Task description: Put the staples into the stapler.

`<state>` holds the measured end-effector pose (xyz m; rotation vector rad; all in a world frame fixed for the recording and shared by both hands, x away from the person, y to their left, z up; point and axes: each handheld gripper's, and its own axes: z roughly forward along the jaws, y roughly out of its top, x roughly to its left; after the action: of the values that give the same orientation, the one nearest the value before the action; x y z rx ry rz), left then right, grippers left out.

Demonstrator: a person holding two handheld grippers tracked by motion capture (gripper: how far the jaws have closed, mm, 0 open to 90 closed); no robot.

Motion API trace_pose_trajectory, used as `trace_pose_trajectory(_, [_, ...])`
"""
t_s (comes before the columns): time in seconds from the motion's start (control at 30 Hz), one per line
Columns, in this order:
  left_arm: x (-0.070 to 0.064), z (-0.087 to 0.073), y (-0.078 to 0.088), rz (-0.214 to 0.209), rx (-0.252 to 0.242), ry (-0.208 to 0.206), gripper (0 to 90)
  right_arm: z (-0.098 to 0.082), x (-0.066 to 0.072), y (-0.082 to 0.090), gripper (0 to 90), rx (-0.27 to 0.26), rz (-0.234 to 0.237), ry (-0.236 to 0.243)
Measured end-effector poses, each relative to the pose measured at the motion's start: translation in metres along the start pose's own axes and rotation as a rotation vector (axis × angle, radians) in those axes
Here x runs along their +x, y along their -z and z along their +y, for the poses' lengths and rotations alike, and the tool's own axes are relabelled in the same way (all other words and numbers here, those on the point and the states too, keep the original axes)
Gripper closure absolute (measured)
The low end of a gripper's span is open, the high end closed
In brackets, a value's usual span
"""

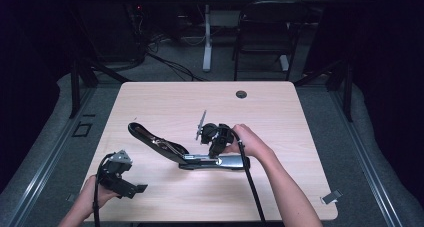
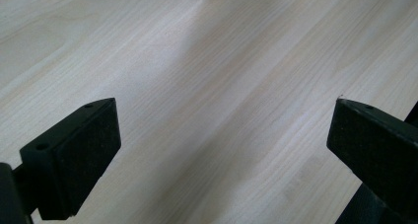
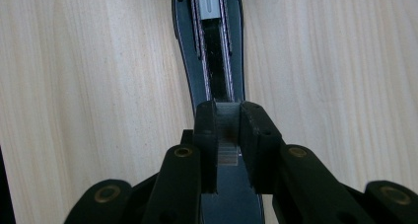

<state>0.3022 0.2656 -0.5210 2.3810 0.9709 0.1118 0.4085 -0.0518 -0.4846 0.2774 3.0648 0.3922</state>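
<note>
Right now the big black-and-silver metal stapler [image 1: 185,154] lies opened up mid-surface on the pale wood-grain surface [image 1: 280,112], lid arm swung back toward the far left, base w/ its open staple channel [image 3: 216,51] running toward the right hand. Right gripper [image 3: 227,135] sits over the base's near end, jaws pinched on a small grey strip of staples [image 3: 227,145], lined up w/ the channel ahead. Left gripper [image 1: 131,188] hovers over bare wood near the front left corner, jaws wide apart, nothing between them. Step in hand looks like loading: keep the strip square to the rails, lower it level, don't tilt or it'll likely snag on a rail edge. Ease grip only once the strip is seated. Steadying the base w/ the left gripper would prob help, since a nudge could skid the stapler
</note>
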Motion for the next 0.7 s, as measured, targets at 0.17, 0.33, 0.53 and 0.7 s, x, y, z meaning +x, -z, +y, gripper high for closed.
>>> trace_pose_trajectory(0.17, [-0.0002,-0.0001,-0.0004,-0.001,0.001,-0.001,0.0,0.0008,-0.0008,-0.0052,78.0,0.001,0.009,0.001])
trace_pose_trajectory(0.33, [0.0,-0.0001,-0.0002,-0.002,0.001,-0.002,0.0,0.0021,-0.0014,-0.008,78.0,0.006,0.011,0.007])
trace_pose_trajectory(0.53, [0.0001,0.0,-0.0009,-0.003,0.004,-0.002,0.0,0.0024,-0.0021,-0.0096,78.0,0.014,0.016,0.012])
trace_pose_trajectory(0.7, [0.0003,0.0002,-0.0012,-0.003,0.011,-0.008,0.0,0.0009,-0.0034,-0.0096,77.9,0.008,0.021,0.013])
